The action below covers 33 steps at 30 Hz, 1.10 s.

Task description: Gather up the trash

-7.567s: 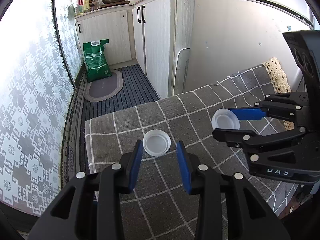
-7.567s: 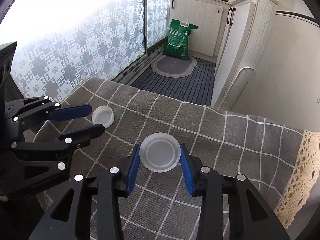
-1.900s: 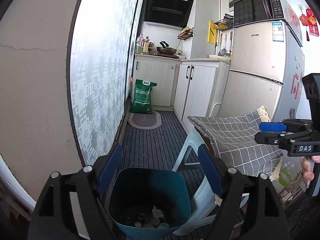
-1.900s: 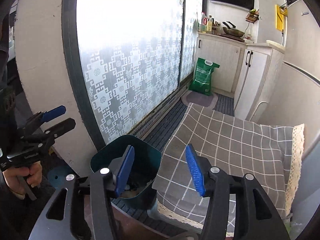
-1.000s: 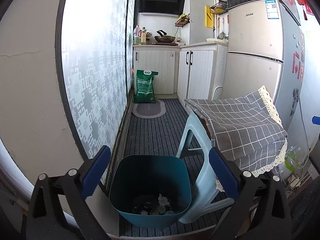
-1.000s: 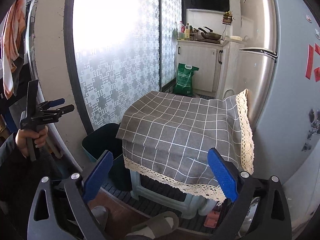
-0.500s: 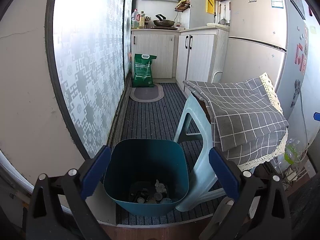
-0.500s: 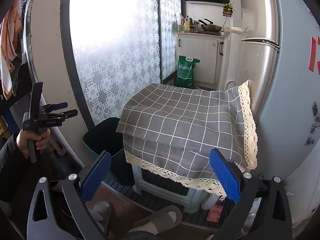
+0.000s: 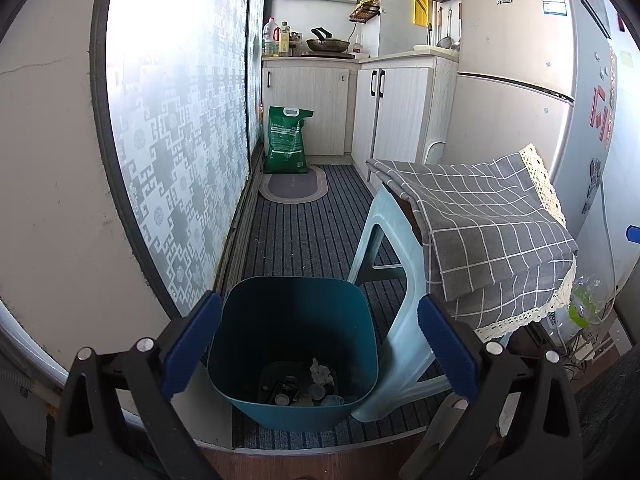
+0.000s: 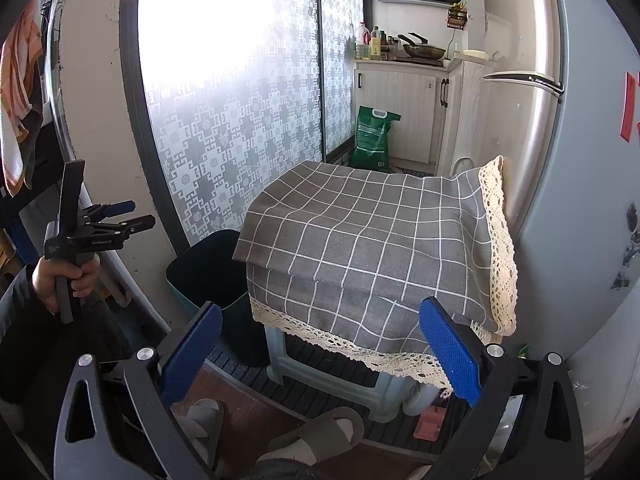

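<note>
A teal bin [image 9: 292, 320] stands on the floor beside a pale blue stool [image 9: 380, 232], with small bits of trash [image 9: 308, 388] lying at its bottom. My left gripper [image 9: 318, 346] hovers above and before the bin, open wide and empty. In the right wrist view my right gripper [image 10: 320, 350] is also open and empty, facing the stool's grey checked cloth [image 10: 360, 232], whose top is bare. There the bin [image 10: 208, 276] shows left of the stool, and the left gripper [image 10: 142, 213] is held by a hand [image 10: 66, 276] at far left.
A frosted patterned glass door [image 9: 176, 128] runs along the left. A green bag [image 9: 286, 140] and a mat [image 9: 294, 186] lie at the far end by the cabinets [image 9: 384, 116]. The fridge [image 10: 580, 184] stands right of the stool. Slippers [image 10: 320, 436] sit on the near floor.
The two lids seen on the cloth 7.6 s ago are gone from it. Both grippers have drawn back from the stool and bin and opened wide; in the last half second little moved.
</note>
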{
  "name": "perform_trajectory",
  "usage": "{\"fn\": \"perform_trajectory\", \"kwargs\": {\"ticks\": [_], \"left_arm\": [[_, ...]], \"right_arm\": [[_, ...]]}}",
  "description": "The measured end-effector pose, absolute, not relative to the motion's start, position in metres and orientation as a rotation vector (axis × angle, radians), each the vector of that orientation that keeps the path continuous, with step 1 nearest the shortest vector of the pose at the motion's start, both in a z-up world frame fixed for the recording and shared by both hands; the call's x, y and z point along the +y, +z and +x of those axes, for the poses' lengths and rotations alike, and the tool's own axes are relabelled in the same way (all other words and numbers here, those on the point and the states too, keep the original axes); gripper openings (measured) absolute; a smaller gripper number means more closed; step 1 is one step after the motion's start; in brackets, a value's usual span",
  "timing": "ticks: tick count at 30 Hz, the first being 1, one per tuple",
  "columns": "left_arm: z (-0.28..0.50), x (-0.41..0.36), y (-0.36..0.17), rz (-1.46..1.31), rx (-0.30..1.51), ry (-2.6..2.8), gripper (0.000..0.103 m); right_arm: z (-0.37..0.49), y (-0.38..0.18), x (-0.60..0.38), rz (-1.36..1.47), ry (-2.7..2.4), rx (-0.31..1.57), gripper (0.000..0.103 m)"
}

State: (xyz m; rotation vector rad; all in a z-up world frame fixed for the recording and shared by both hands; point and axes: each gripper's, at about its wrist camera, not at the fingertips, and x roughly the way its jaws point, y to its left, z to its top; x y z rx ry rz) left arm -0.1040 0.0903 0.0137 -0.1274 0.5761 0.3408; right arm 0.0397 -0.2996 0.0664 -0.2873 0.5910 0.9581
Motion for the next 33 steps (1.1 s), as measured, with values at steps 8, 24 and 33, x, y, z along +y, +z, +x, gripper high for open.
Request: {"fn": "perform_trajectory", "kwargs": {"ticks": [8,24,33], "left_arm": [[-0.1037,0.0867,0.0140,-0.125,0.577,0.338,0.100],[-0.1042,0.0862,0.0145,-0.125,0.575,0.343,0.100],[-0.1044,0.0858,0.0148,-0.125,0.574,0.344,0.100]], "right_arm": [[0.0401,0.0667,-0.3002,-0.284,0.959,0.590,0.100],[0.0399,0.0679,-0.3000,-0.280,0.959,0.591,0.100],[0.0397,0.0678,-0.2997,-0.279,0.958,0.591,0.100]]}}
